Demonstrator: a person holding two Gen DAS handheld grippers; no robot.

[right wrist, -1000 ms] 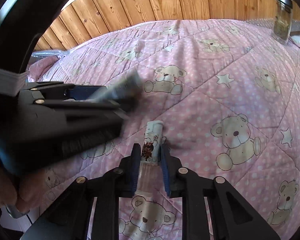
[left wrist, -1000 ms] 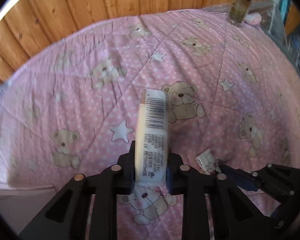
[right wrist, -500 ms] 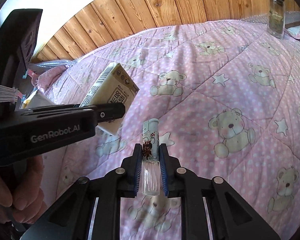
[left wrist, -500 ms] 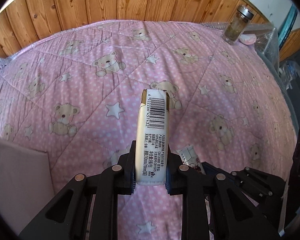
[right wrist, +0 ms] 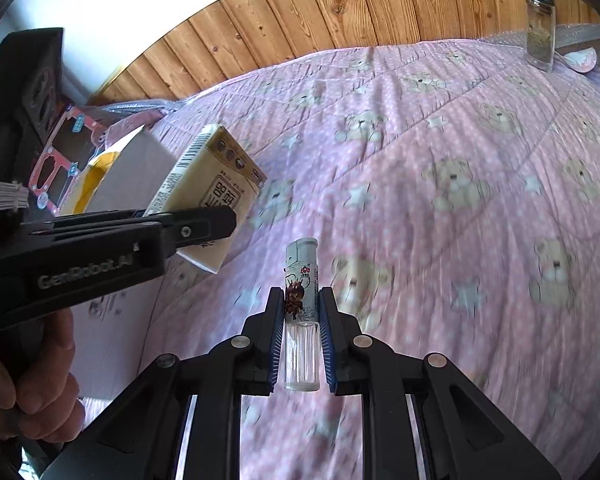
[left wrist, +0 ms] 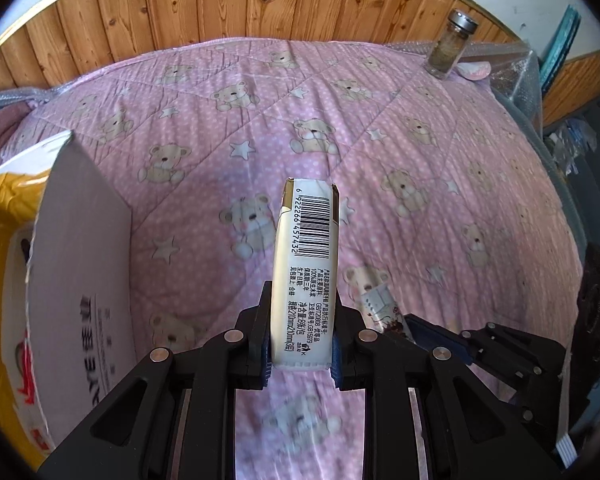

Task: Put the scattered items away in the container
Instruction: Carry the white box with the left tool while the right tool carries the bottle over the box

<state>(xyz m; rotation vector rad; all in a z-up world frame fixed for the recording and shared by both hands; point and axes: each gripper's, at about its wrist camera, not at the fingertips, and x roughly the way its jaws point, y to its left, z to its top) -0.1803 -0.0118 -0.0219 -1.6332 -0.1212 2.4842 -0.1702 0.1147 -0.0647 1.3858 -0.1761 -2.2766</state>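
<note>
Pink quilt, box cut off, tube label perhaps cartoon

Cream tissue pack with barcode and printed text: clamped edge-on in the left gripper, above the bed. Small clear tube with cartoon label: clamped in the right gripper. Open cardboard box, yellow-lined, stands at left.

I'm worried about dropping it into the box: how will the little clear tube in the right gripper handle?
The tube looks like thin clear plastic, so probably light and smooth, apt to slip. It's round, so it would likely roll on the quilt. The right gripper clamps its middle, which seems a steady hold.
</note>
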